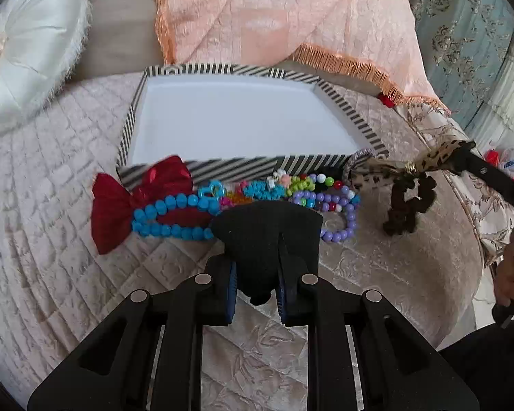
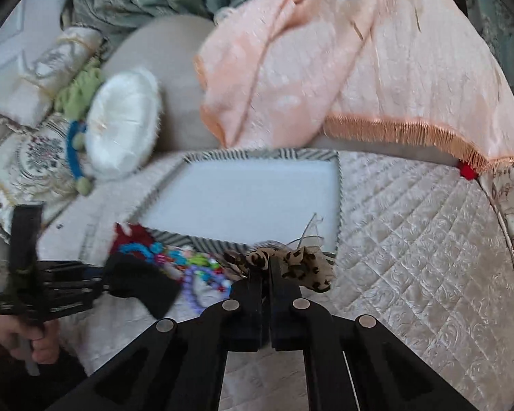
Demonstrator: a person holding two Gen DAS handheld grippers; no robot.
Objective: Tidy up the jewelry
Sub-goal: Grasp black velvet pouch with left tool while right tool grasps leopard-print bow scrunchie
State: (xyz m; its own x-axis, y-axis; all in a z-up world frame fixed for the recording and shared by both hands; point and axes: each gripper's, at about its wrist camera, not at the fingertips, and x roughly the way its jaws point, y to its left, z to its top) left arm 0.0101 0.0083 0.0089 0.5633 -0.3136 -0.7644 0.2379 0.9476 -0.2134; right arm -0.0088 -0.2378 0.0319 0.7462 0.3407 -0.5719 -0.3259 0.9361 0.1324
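Note:
A striped tray (image 1: 222, 166) with a bare white floor (image 2: 257, 191) lies on the quilted cover. Along its near wall lie a red bow (image 1: 120, 205), a blue bead bracelet (image 1: 168, 215), a purple bead bracelet (image 1: 342, 222) and several small coloured beads. My left gripper (image 1: 257, 274) is shut on a black fabric piece (image 1: 267, 226), just in front of the beads. It also shows in the right wrist view, where the left gripper (image 2: 102, 281) holds the black piece (image 2: 144, 284). My right gripper (image 2: 267, 263) is shut on a leopard-print ribbon bow (image 2: 305, 263) near the tray's right corner. A dark brown scrunchie (image 1: 407, 205) sits below the ribbon (image 1: 438, 157).
A white round cushion (image 1: 27, 51) lies at the far left. Behind the tray hangs a peach fringed cloth (image 1: 291, 17). Embroidered cushions (image 2: 37, 157) and a blue ring are stacked to the left. The quilted cover (image 2: 411, 239) spreads to the right. A hand (image 2: 34, 339) holds the left tool.

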